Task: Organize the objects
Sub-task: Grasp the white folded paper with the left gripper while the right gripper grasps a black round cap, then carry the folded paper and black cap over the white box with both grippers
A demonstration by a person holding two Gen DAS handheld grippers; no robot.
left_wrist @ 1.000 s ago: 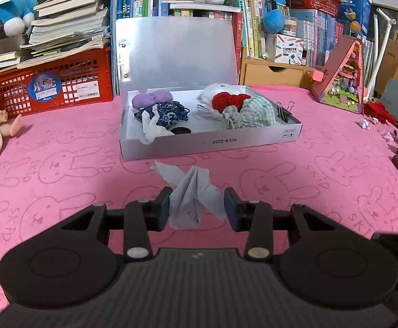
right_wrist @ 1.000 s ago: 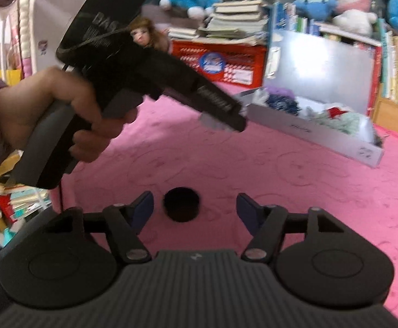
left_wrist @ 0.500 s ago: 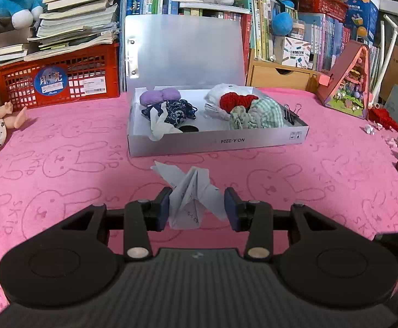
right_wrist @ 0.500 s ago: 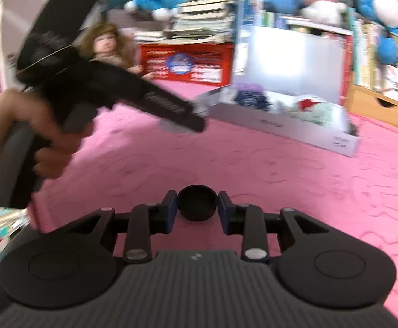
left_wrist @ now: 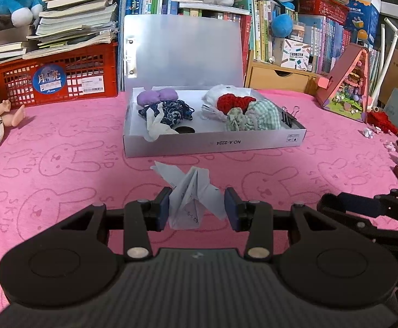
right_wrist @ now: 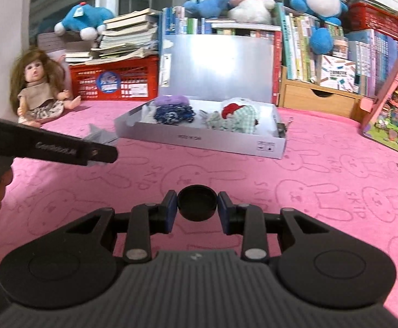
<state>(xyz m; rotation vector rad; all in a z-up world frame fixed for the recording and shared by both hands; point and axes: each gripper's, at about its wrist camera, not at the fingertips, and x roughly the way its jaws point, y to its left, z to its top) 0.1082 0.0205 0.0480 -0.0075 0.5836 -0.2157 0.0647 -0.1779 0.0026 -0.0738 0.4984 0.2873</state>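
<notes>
Looked dicey tbh: left claw (left_wrist: 196, 209) loosely round the folded paper (left_wrist: 190, 196), right claw (right_wrist: 197, 211) clamped on the black cap (right_wrist: 197, 202), both above the desk (left_wrist: 62, 164), short of the box (left_wrist: 215, 142), easily dropped

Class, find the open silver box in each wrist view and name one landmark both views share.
Left wrist view: the silver box sits centre, above the folded paper.
Right wrist view: the silver box sits centre, beyond the black cap.
Shared landmark: the red crate left of the box.
</notes>
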